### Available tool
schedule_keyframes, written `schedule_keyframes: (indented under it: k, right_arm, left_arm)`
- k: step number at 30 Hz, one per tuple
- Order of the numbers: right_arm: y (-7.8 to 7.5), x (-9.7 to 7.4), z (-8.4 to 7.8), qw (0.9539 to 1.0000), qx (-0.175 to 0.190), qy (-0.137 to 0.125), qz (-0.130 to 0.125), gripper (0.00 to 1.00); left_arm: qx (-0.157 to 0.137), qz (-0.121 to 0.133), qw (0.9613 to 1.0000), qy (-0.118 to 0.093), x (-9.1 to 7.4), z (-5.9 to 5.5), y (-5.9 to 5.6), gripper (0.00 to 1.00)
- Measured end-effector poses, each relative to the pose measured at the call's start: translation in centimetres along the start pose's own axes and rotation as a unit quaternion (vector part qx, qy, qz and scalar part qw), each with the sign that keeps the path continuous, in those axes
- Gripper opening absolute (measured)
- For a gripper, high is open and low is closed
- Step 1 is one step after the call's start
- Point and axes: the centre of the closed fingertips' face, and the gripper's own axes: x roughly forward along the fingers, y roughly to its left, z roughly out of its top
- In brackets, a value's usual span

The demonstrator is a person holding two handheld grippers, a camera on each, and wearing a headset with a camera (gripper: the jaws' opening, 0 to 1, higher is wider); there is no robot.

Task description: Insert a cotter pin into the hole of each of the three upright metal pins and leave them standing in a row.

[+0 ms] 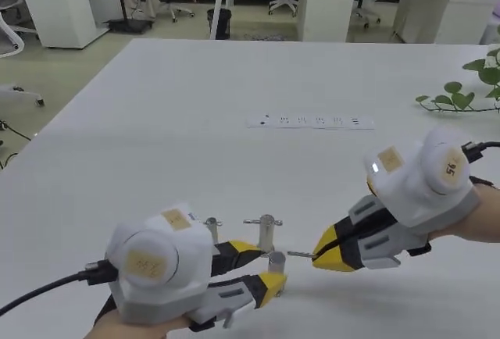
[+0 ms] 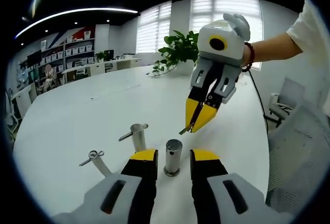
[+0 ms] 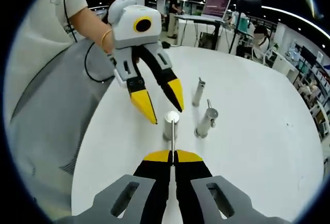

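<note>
Left tongs (image 1: 268, 267) flank metal pin (image 2: 173, 154); cotter pin (image 3: 172, 136) seemingly half-hidden in right tongs (image 1: 316, 258).

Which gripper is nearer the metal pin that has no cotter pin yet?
Left. The left gripper has its open jaws either side of the bare pin. The right gripper, shut on a cotter pin, sits a short way off, tip aimed at it.

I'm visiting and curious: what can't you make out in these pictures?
The nearest metal pin: its hole is too small to see, all views.
The cotter pin: back end hidden in the shut jaws of the right gripper, right gripper view.
The leftmost pin: base hidden behind the left gripper, head view.
</note>
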Motion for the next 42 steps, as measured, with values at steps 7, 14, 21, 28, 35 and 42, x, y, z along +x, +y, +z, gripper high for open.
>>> schedule_keyframes:
  k: [7, 14, 21, 28, 35, 42]
  right_arm:
    - [-0.2, 0.5, -0.8, 0.9994, -0.022, 0.025, 0.005, 0.03]
    - [-0.3, 0.9, -0.5, 0.9990, -0.034, 0.025, 0.012, 0.03]
    - [-0.4, 1.2, -0.2, 0.9984, -0.047, 0.024, 0.018, 0.03]
    - [-0.5, 1.1, -0.1, 0.9967, -0.072, 0.029, 0.024, 0.03]
    - [-0.5, 1.4, 0.3, 0.9943, -0.097, 0.033, 0.032, 0.03]
    - [-0.1, 1.9, 1.1, 0.9927, -0.108, 0.035, 0.039, 0.03]
  left_arm:
    - [-0.010, 0.002, 0.9999, 0.002, 0.6, -0.3, 0.1, 0.18]
    - [-0.014, 0.004, 0.9999, 0.006, 0.8, -0.7, 0.2, 0.15]
    - [-0.011, -0.003, 0.9999, 0.012, 1.0, -0.9, 0.1, 0.12]
    - [-0.004, -0.013, 0.9998, 0.012, 1.1, -1.0, 0.1, 0.12]
    - [0.015, -0.029, 0.9993, 0.017, 1.2, -1.1, 0.0, 0.12]
    - [0.012, -0.035, 0.9992, 0.017, 1.3, -1.1, 0.0, 0.12]
